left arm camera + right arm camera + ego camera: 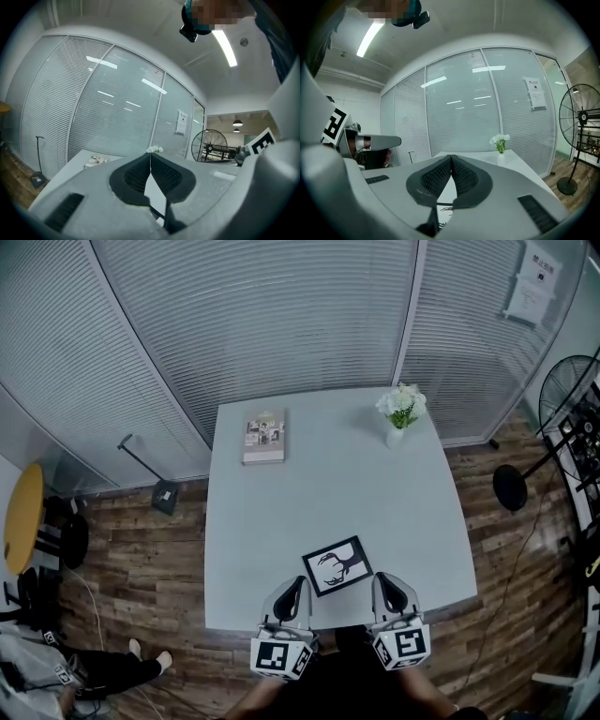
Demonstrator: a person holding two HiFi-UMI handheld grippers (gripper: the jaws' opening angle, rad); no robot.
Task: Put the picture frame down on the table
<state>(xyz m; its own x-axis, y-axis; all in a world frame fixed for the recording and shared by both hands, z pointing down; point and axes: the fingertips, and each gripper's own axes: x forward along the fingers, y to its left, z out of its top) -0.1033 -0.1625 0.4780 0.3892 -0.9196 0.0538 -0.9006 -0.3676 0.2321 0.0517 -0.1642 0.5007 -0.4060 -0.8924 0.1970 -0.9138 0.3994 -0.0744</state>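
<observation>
The picture frame (337,565), black-edged with a deer drawing on white, lies flat on the white table (281,521) near its front edge. My left gripper (301,581) hovers just left of the frame and my right gripper (383,577) just right of it, neither one holding it. Both are shut, pads pressed together with nothing between them. In the left gripper view the gripper (150,159) is shut too, and a dark frame edge (158,214) shows below the jaws. Under the shut right gripper (451,159) part of the deer picture (444,209) is visible.
A book-like photo block (264,436) lies at the table's far left. A white vase of flowers (400,413) stands at the far right. A standing fan (562,390) is off to the right, a floor stand (164,493) to the left, and glass walls with blinds behind.
</observation>
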